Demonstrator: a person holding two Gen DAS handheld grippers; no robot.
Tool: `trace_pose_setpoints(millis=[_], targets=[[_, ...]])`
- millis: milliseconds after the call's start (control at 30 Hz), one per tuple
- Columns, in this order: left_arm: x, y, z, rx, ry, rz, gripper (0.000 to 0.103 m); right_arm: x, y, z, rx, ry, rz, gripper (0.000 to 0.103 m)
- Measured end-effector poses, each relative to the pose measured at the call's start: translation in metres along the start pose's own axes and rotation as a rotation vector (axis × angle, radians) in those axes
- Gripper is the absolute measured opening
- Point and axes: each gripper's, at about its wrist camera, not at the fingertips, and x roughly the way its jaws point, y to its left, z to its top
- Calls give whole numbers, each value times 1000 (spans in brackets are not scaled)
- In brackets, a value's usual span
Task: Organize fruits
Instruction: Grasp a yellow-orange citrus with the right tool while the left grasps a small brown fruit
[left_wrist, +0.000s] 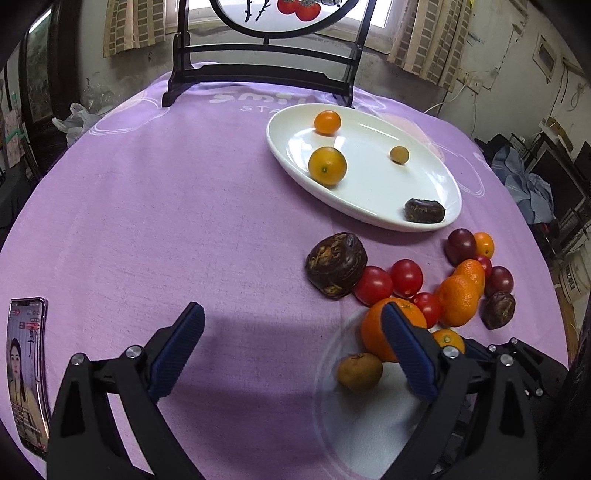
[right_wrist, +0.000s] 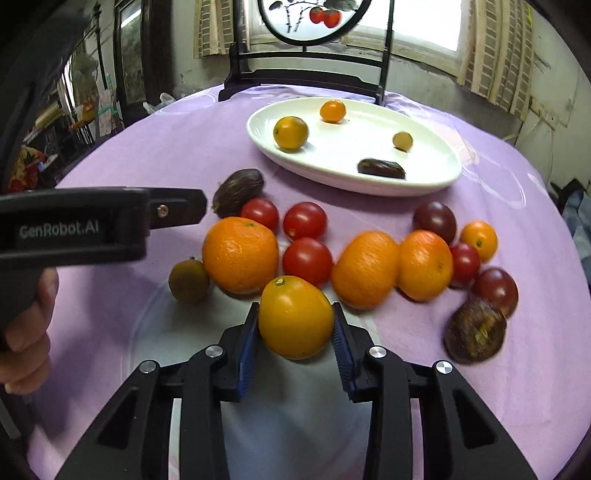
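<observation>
While left tongs (left_wrist: 295, 350) gape (empty), right tongs (right_wrist: 295, 334) pinch yellow tomato (right_wrist: 295, 317).

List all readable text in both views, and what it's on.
"GenRobot.AI": on the left claw body, seen from the right wrist.
"smi..." over "STA...": on the purple tablecloth, cut off by the white plate.
Phone screen text: too small to read.
Nothing else legible.
</observation>
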Motion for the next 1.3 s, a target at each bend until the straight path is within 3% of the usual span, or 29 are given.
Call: trace_pose_setpoints(millis=[100,233,333,600,733,800,867,900,933,1067,1167,1300], targets=[[-4,-3,-1,19,-14,1,94,-12,-21,-2,65,-14,19,38],[-4,-19,-9,110,7,-3,94,-36,-51,-1,143,-88,13,38],[-1,-34,-19,179,24,-7,96,-39,-64,-1,172,-96,-8,38],[2,-41,-30,212,65,-35,95,-39,-61,1,143,-100,-3,38],[-6,-39,-37,217,67,-105,95,-40,-58,0,135,-102,-4,38],[-5,-41,-42,239,70,-98,95,-40,-55,-1,128,-102,-3,38],[-3,-44,-45,259,75,-82,85,-40,-53,-1,119,-102,-2,38],[0,-46,-46,271,90,-83,71,-40,-52,-1,116,-102,-2,38],[2,-47,-48,277,109,-85,65,-40,-51,-1,112,-101,-2,38],[6,-52,-53,310,108,-58,53,-41,-50,-1,107,-103,0,38],[5,-52,-52,315,98,-76,30,-41,-48,-2,100,-105,1,38],[3,-55,-51,332,84,-82,29,-41,-46,-2,94,-105,3,38]])
